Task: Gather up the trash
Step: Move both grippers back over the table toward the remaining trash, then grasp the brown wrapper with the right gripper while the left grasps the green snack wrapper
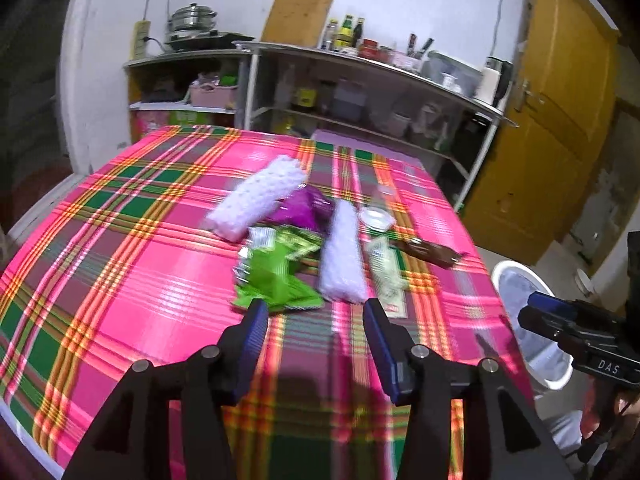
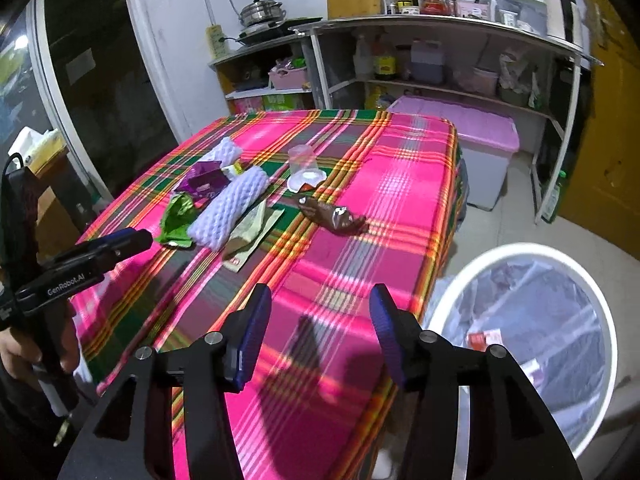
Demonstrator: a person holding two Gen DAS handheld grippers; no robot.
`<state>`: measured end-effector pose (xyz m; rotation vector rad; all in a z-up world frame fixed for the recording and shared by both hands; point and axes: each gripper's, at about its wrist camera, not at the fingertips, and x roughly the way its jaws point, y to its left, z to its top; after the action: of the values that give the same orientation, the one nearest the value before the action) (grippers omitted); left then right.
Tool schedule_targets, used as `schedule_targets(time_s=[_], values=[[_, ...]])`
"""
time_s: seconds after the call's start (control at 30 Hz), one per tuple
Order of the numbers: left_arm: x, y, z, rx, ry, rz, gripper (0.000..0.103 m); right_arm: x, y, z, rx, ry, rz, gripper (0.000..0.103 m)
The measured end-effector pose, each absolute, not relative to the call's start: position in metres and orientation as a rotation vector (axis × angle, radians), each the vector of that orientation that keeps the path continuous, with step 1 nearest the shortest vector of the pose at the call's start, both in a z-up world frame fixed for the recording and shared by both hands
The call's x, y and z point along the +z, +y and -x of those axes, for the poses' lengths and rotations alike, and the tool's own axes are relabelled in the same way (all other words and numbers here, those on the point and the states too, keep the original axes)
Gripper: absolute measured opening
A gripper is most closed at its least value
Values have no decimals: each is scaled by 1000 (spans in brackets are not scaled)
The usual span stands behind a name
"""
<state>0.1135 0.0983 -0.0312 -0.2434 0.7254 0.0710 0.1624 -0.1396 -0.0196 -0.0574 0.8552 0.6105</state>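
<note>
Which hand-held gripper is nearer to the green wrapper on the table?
Left. The left hand-held gripper hovers open just short of the green wrapper. The right hand-held gripper is farther off, over bare cloth near the table's edge beside the bin.

Glossy pink plaid plastic tablecloth | dimpled white foam net sleeves, soft and matt | crinkled shiny green foil wrapper | glossy brown plastic wrapper | clear smooth plastic cup | white plastic bin, filmy liner | matt black grippers, ribbed blue pads.
</note>
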Motion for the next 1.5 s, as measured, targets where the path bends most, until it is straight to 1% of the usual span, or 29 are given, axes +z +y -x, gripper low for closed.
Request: schedule_targets(time_s=[0.23, 0.4, 0.77, 0.83, 0.87, 0.9, 0.93, 0.97, 1.03, 1.1, 1.5], values=[[-42, 118, -136, 99, 752, 242, 51, -25, -122, -196, 606, 850, 119, 52], [-48, 125, -150, 99, 760, 253, 57, -32, -112, -217, 614, 863, 143, 52], [-62, 131, -172, 127, 819, 275, 57, -53, -90, -249, 633, 933, 191, 52], [-65, 131, -173, 126, 833, 276, 55, -56, -88, -249, 643, 943, 192, 52], [-65, 130, -173, 121, 833, 272, 47, -56, -87, -249, 647, 943, 194, 51], [-64, 129, -173, 119, 831, 266, 45, -56, -86, -248, 656, 941, 198, 42], [-63, 128, -172, 119, 827, 260, 44, -56, -85, -246, 661, 941, 202, 37], [-62, 126, -171, 117, 820, 254, 41, -56, -84, -244, 662, 941, 207, 36], [-60, 125, -168, 124, 807, 250, 39, -55, -82, -239, 661, 938, 215, 31], [-59, 124, -165, 136, 800, 250, 37, -54, -84, -235, 664, 940, 205, 29], [-45, 107, -127, 109, 754, 250, 35, -38, -118, -187, 626, 924, 61, 27]])
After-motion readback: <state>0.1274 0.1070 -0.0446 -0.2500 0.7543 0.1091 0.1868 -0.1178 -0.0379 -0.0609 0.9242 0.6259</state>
